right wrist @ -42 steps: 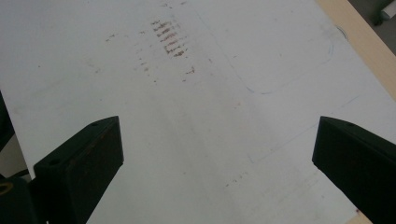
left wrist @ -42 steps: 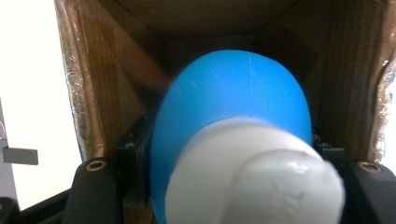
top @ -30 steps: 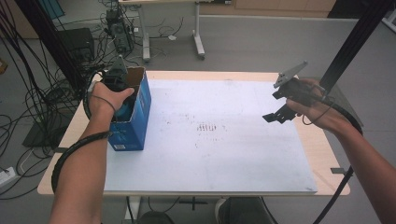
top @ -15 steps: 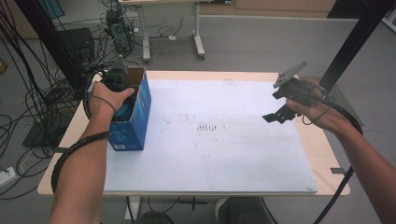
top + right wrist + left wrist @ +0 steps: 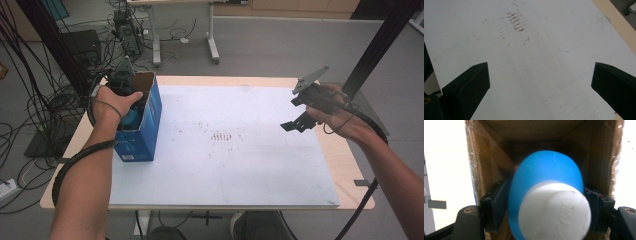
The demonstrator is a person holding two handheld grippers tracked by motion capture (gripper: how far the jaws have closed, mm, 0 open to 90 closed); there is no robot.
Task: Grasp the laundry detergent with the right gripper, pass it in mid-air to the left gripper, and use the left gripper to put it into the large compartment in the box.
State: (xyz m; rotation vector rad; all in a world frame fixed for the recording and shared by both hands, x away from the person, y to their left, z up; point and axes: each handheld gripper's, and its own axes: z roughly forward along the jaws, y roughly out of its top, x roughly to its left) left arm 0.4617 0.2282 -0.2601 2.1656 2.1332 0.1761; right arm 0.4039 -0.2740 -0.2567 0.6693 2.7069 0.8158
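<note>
Blue bottle (image 5: pixel 544 195) with its white cap (image 5: pixel 554 212) is sitting between our left gripper's (image 5: pixel 544 212) pads, whose jaws have just been opening and are barely flanking its sides (whether they are still touching it, we cannot tell). It is resting inside the open blue carton (image 5: pixel 142 127) at the table's (image 5: pixel 350 160) left edge. Our right gripper (image 5: pixel 537 92) is hovering with its jaws spread wide and empty over the white sheet (image 5: pixel 235 150).
</note>
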